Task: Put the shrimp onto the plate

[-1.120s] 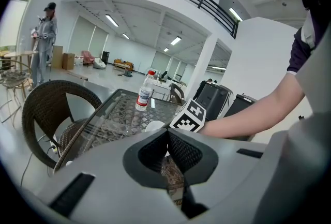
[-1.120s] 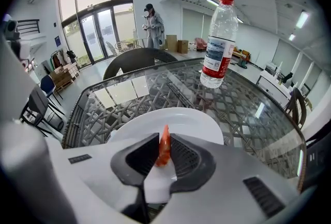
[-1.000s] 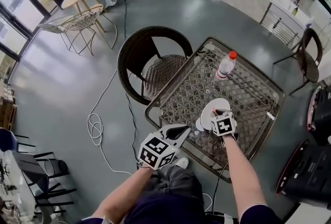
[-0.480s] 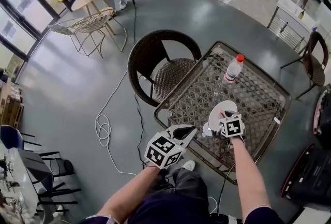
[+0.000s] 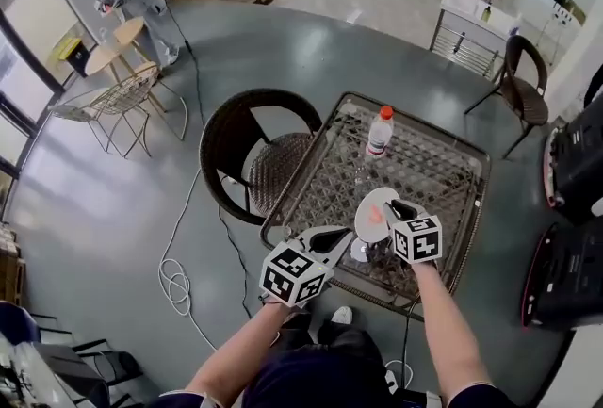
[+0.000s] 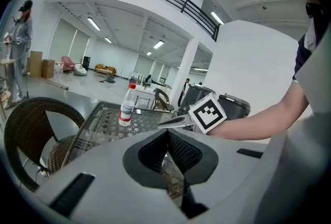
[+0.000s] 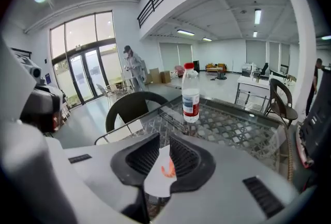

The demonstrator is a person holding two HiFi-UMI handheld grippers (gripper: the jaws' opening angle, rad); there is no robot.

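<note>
A white plate (image 5: pixel 370 208) is off the glass table (image 5: pixel 443 172), tilted, with its rim pinched in my right gripper (image 5: pixel 394 208). An orange shrimp (image 5: pixel 374 214) lies on the plate's face. In the right gripper view the plate (image 7: pixel 158 179) stands between the jaws with the shrimp (image 7: pixel 168 168) showing on it. My left gripper (image 5: pixel 343 232) hovers at the table's near edge, just left of the plate, jaws shut on nothing. In the left gripper view its tips (image 6: pixel 168 132) meet, and the right gripper's marker cube (image 6: pixel 208 113) is just beyond.
A water bottle with a red cap (image 5: pixel 378 131) stands upright mid-table. A small pale round object (image 5: pixel 361 251) sits under the plate's near edge. A dark wicker chair (image 5: pixel 247 152) is left of the table, with a cable (image 5: pixel 174 276) on the floor. Black cases (image 5: pixel 570 172) stand right.
The plate, which lay flat on the table under the right gripper, is now raised and tilted with the shrimp showing. The head view has swung, and the left gripper stays close.
</note>
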